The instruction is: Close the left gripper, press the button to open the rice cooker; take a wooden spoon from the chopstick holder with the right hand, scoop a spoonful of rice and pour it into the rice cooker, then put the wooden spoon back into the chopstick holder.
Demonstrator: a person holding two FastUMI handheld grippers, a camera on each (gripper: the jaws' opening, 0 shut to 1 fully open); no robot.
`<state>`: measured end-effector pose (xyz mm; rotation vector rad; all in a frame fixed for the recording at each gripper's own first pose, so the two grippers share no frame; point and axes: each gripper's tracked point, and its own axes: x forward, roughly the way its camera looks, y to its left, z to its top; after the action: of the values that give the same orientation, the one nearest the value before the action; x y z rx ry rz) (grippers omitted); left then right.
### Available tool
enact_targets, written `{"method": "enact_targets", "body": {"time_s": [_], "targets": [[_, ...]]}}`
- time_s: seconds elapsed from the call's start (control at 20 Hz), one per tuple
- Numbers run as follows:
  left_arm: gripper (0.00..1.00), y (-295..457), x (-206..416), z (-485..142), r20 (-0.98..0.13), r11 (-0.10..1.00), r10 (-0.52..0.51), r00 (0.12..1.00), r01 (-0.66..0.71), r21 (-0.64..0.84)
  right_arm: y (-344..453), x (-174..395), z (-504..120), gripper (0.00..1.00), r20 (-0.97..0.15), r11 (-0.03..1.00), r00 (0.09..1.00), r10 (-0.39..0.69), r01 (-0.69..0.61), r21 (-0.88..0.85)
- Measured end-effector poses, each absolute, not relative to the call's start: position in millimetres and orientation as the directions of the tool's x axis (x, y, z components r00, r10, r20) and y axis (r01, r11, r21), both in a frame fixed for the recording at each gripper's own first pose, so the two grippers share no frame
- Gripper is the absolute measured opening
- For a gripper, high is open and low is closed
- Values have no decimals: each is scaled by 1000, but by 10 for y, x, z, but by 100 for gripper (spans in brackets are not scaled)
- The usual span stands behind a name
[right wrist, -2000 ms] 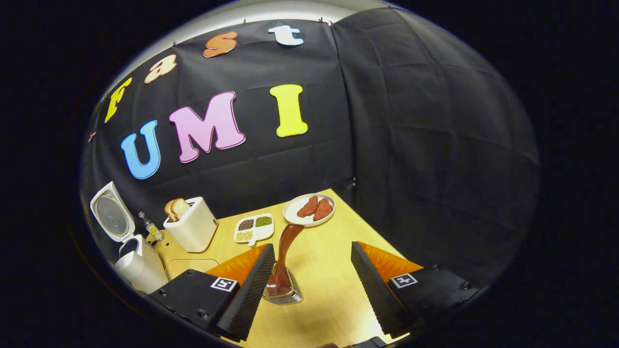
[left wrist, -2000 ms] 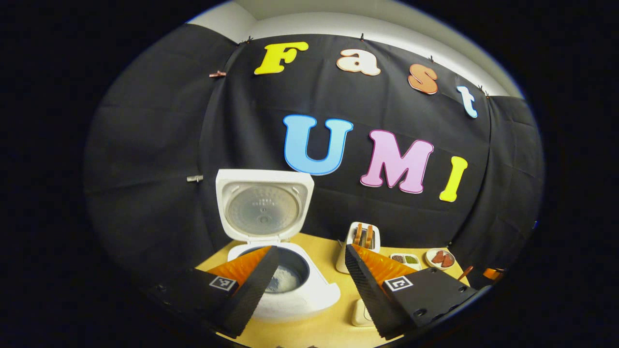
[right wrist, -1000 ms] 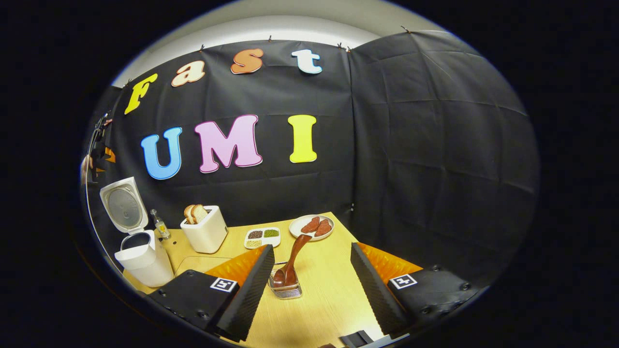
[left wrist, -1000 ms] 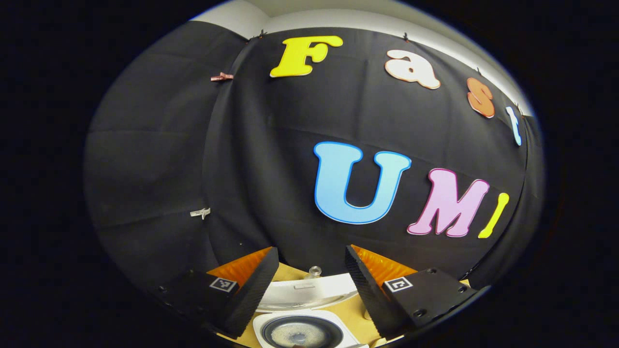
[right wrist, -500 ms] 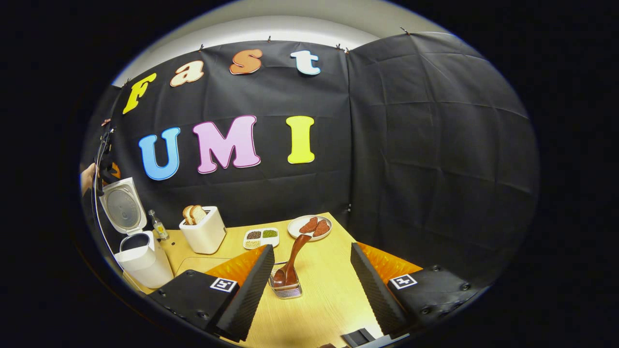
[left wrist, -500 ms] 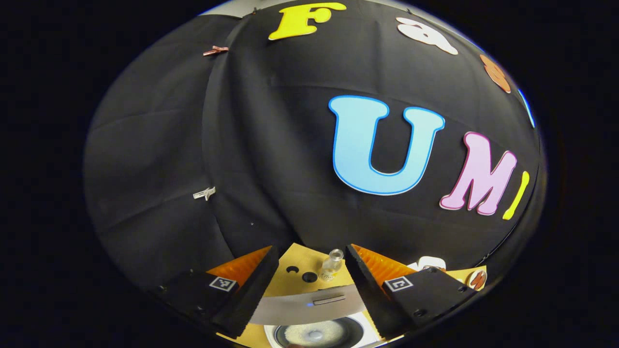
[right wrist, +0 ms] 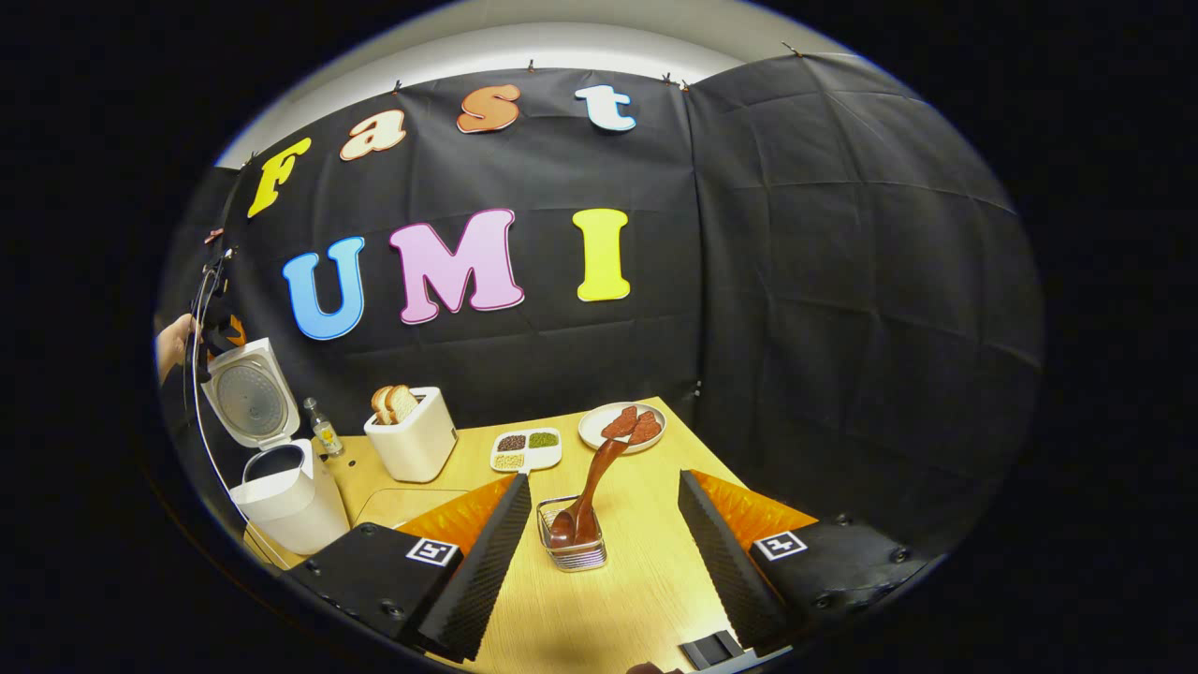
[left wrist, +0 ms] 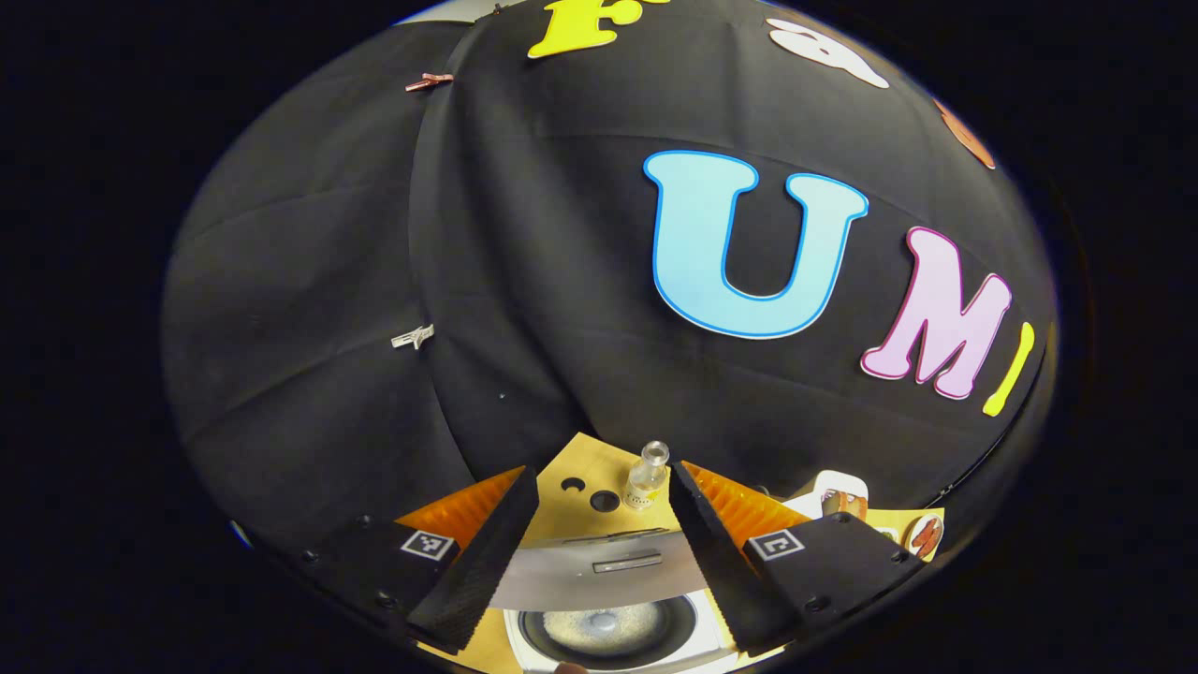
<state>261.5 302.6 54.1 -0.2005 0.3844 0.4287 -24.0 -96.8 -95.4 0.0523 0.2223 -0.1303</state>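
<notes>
Right gripper view looks down a pale wooden table; the right gripper has its two fingers spread wide and holds nothing; between them, a little way ahead, stands the chopstick holder, a small wire basket, and the wooden spoon stands in it with its handle leaning up and away toward a plate of red slices; a divided dish of grains and a toaster with bread sit farther back; at the far left the rice cooker stands with its lid raised, and a hand holds the other gripper just above that lid.

Left gripper view looks steeply down over the cooker; the left gripper also has its fingers wide apart, gripping nothing; between them shows the top edge of the raised lid, and below it the open pot with white rice lying in its bottom; a small glass bottle stands on the table just behind.

Judging by this, the task looks all but finished: the cooker is open, rice lies in the pot, the spoon rests in its holder; nothing in the task appears left but drawing the hands away.
</notes>
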Motion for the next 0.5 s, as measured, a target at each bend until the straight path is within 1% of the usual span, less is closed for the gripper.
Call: {"method": "enact_targets", "body": {"time_s": [0.25, 0.5], "targets": [[98, 2675, 2239, 306, -413, 901, 352, 840, -423, -92, -844, -113, -1001, 99, -238, 997, 970, -58, 70, 42], [98, 2324, 1862, -198, -448, 895, 331, 830, -427, -130, -727, -41, -1033, 98, -254, 999, 967, 8, 1, 38]]}}
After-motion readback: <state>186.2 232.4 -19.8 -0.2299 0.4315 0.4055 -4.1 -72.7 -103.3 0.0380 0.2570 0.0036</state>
